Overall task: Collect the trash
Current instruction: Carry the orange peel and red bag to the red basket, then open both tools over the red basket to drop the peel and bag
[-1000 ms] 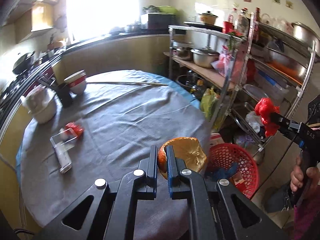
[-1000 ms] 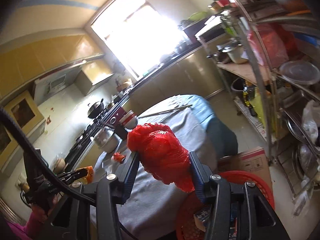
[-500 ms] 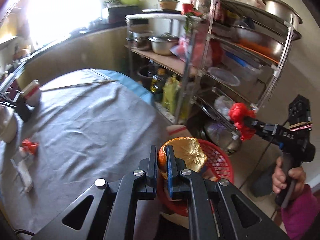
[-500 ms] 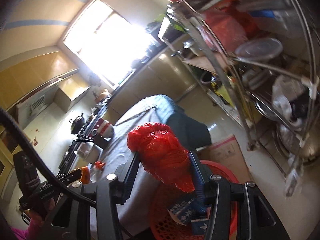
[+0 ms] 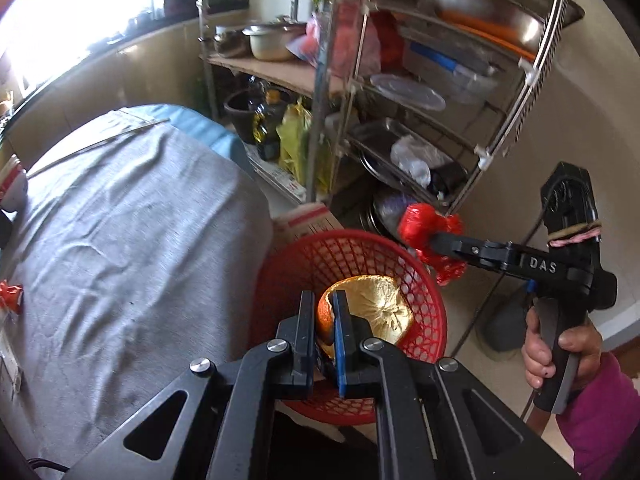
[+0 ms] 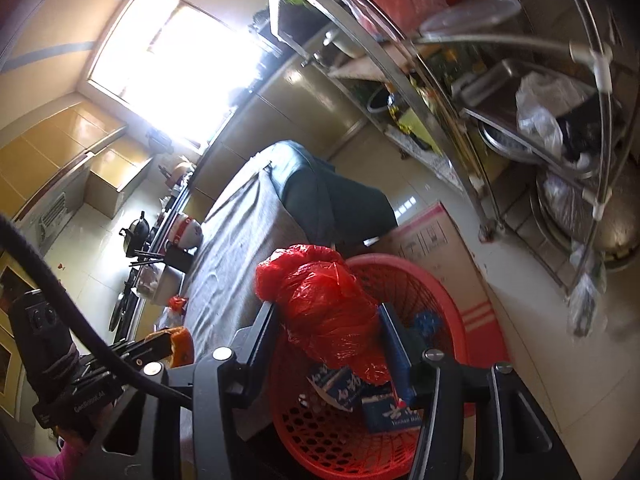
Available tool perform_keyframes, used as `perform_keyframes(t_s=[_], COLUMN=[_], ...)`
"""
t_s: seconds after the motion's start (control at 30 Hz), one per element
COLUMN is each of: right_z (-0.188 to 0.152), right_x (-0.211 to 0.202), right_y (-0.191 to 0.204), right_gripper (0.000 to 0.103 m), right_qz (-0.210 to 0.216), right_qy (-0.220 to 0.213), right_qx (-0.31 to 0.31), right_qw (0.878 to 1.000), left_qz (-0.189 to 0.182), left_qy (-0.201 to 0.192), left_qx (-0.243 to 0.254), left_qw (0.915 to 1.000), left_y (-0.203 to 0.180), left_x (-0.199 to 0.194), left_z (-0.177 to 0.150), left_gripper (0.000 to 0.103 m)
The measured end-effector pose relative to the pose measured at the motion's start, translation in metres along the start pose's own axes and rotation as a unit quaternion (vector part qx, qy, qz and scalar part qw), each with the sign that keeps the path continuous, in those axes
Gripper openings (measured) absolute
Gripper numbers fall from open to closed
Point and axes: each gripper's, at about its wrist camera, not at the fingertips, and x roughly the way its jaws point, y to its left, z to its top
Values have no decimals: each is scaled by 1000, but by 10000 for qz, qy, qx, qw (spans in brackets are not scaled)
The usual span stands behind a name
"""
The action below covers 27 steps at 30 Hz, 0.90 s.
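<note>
My left gripper (image 5: pixel 324 304) is shut on a piece of orange peel (image 5: pixel 372 308) and hangs over the red mesh basket (image 5: pixel 344 252) on the floor beside the table. My right gripper (image 6: pixel 326 310) is shut on a crumpled red plastic bag (image 6: pixel 320 292), which it holds above the same basket (image 6: pixel 404 276). In the left wrist view the right gripper (image 5: pixel 434 240) with the bag (image 5: pixel 420 220) is over the basket's far rim. The right wrist view shows the left gripper (image 6: pixel 172 344) with the peel (image 6: pixel 182 344) at lower left.
Blue cartons (image 6: pixel 384 408) lie in the basket. A cardboard box (image 6: pixel 432 236) stands behind it, and a metal rack (image 5: pixel 400 100) full of pots and trays beyond. The grey-clothed round table (image 5: pixel 120 240) at left holds a red wrapper (image 5: pixel 10 294) and bowls.
Both grippers have come down and swung from above the table edge to over the red basket, each keeping its load. The basket now fills more of both views.
</note>
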Motion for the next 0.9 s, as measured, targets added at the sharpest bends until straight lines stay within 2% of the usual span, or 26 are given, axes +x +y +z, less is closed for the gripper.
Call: perform_keyframes(t_s=[0.1,0.13,0.2,0.23,0.3,0.37,0.6,0.77,0.9], right_z=[-4,-4,-3,-3,-2,-1,3,2,3], right_x=[5,6,6,6,4,0,-7,-5,-2], right_y=[-5,-7,-9,-9,-8,-4,9,24,37], right_gripper=[60,61,63,65,66,66,66,66,66], right_qz=[-39,-19,30,44,102,68,122,202,286], right_qy=[94,153,202,212,192,100,-46,-18,9], right_qx=[102,179,301,329,336,258,90,-79,-218], right_qw=[9999,9997,9993,9992,9992,9996,9999,9998,9994], left_qz=[-87,-112,-74,-12,84,149,451,958,1558], left_qy=[123,157,206,175,-29,-69,-239,-480,-652], left_qx=[7,27,87,98,117,119,-310,-408,-510], left_qw=[9999,9998,9997,9998,9999,9998,9982,9934,9843], left_y=[-3,-4,-6,-6,-2,2,35,54,74], left_x=[8,9,10,9,0,-5,-29,-56,-85], left_z=[-4,-5,-7,-7,-8,-7,-14,-32,-56], left_gripper=[12,18,41,57,58,58,58,59,62])
